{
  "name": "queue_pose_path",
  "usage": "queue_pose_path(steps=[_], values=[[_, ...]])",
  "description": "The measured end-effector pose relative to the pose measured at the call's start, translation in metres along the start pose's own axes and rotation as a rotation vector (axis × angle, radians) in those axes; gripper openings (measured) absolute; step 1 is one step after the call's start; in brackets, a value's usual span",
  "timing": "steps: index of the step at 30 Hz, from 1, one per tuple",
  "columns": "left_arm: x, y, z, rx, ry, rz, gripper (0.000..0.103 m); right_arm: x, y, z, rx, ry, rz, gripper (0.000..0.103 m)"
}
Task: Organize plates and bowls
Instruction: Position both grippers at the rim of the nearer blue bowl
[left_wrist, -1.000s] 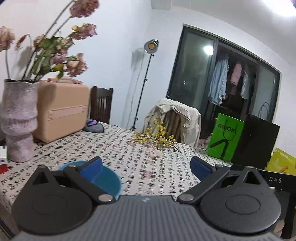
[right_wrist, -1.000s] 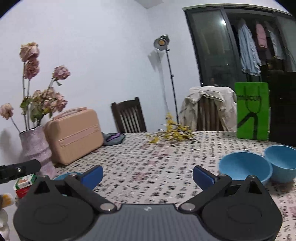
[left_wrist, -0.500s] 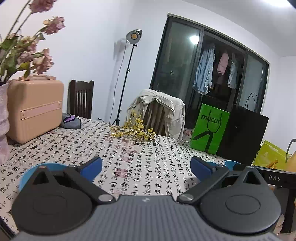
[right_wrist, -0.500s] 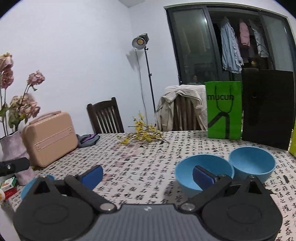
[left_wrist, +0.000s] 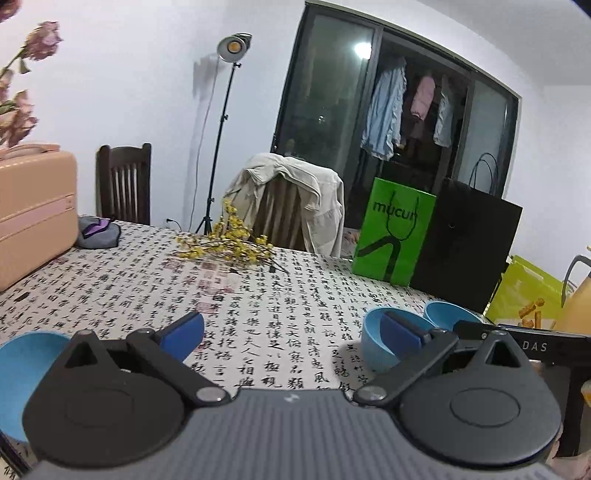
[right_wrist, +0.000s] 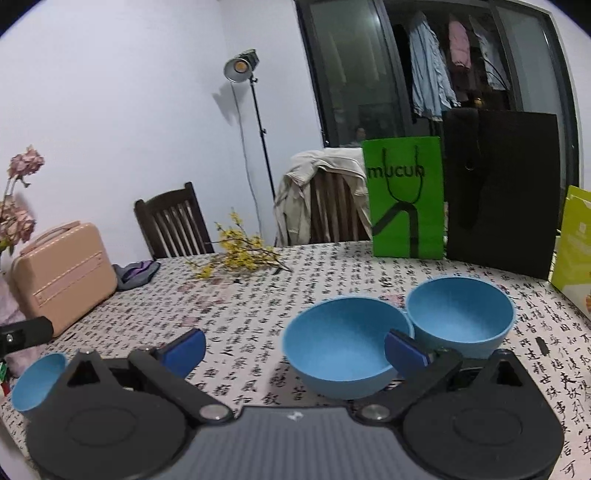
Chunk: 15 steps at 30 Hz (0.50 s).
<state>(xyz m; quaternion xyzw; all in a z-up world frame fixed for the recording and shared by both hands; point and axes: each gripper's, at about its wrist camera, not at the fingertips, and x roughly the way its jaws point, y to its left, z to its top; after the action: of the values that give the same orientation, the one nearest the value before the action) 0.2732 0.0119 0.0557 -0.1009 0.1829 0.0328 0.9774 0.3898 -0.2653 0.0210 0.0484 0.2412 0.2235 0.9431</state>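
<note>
bowls sit on the counter (right_wrist: 332, 266): 2 blue ones touching side by side just ahead of the right claw (right_wrist: 294, 345), whose fingers stand wide apart and hold nothing, the nearer bowl (right_wrist: 343, 343) right by its right fingertip, the farther bowl (right_wrist: 461, 314) beyond to the right. a third bowl (left_wrist: 22, 365) lies low to the left of the left claw (left_wrist: 291, 328), also spread apart and empty. a green bag (right_wrist: 406, 199) stands beyond the pair of bowls.
</note>
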Motion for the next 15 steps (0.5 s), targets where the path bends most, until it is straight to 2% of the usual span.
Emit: queue_pose_path(steps=[8, 15], values=[[0.039, -0.019, 0.010, 0.022, 0.066, 0.004, 0.103, 0.024, -0.023, 0.004, 0.039, 0.066, -0.018, 0.103], [0.074, -0.032, 0.018, 0.042, 0.116, 0.020, 0.103, 0.052, -0.044, 0.004, 0.108, 0.159, 0.011, 0.103]])
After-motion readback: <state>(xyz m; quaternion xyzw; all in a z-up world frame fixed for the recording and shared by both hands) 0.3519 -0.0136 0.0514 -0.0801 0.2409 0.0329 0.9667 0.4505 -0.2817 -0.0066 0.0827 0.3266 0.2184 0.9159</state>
